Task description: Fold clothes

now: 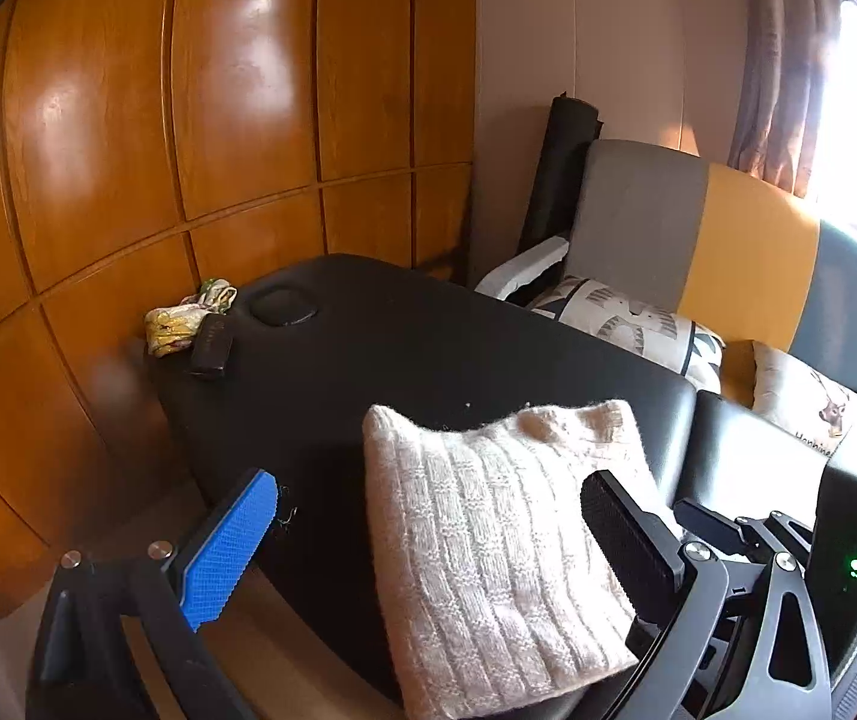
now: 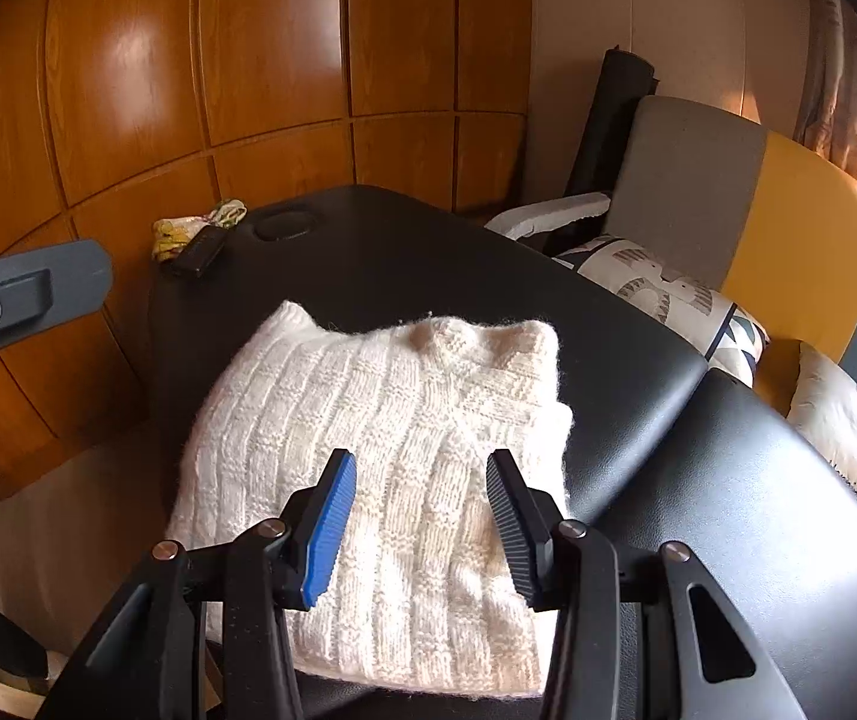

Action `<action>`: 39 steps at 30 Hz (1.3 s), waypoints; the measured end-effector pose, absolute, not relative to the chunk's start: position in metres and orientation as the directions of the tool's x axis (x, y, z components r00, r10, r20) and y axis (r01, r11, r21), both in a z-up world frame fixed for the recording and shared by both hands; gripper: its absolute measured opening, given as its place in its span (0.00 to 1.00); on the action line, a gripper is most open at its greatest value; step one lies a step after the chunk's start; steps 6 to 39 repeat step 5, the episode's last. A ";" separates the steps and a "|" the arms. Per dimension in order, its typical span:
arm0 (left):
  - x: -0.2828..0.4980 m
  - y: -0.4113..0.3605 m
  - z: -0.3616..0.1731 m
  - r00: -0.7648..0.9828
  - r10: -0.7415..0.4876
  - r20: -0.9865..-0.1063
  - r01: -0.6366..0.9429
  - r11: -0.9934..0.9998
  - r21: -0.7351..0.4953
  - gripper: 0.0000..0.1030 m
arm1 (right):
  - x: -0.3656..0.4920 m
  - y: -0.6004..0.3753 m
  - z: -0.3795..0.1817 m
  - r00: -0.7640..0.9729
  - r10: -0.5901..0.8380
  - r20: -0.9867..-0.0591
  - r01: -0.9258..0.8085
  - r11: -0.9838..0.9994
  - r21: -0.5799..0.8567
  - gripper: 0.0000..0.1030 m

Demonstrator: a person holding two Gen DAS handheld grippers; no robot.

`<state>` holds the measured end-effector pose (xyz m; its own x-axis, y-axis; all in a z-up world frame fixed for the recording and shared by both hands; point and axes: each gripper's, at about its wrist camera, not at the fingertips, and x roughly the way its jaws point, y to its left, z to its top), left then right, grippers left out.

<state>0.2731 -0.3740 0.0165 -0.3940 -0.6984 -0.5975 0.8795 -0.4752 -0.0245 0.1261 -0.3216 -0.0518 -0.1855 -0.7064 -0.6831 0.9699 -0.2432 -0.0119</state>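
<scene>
In the left wrist view, the left gripper (image 1: pixel 428 546) is held spread and empty around the folded cream sweater (image 1: pixel 500 540) on the black table (image 1: pixel 398 348), seemingly released. In the right wrist view, the right gripper (image 2: pixel 422 522) is held spread above the sweater (image 2: pixel 392 468), pinching nothing.

Legible text: deer-print cushion (image 2: pixel 854 450) only. Right wrist view reads approx. "…iness ticket"; left wrist view shows "Happine…", partly cut off. No other markings readable.
</scene>
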 end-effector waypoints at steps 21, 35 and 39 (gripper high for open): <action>0.274 -0.381 0.005 -0.381 -0.691 -0.615 0.886 -0.462 -0.029 0.98 | 0.124 -0.322 -0.058 -0.190 -0.692 -0.697 0.968 -0.250 -0.016 0.44; 0.274 -0.381 0.005 -0.381 -0.691 -0.615 0.886 -0.462 -0.029 0.98 | 0.124 -0.322 -0.058 -0.190 -0.692 -0.697 0.968 -0.250 -0.016 0.44; 0.274 -0.381 0.005 -0.381 -0.691 -0.615 0.886 -0.462 -0.029 0.98 | 0.124 -0.322 -0.058 -0.190 -0.692 -0.697 0.968 -0.250 -0.016 0.44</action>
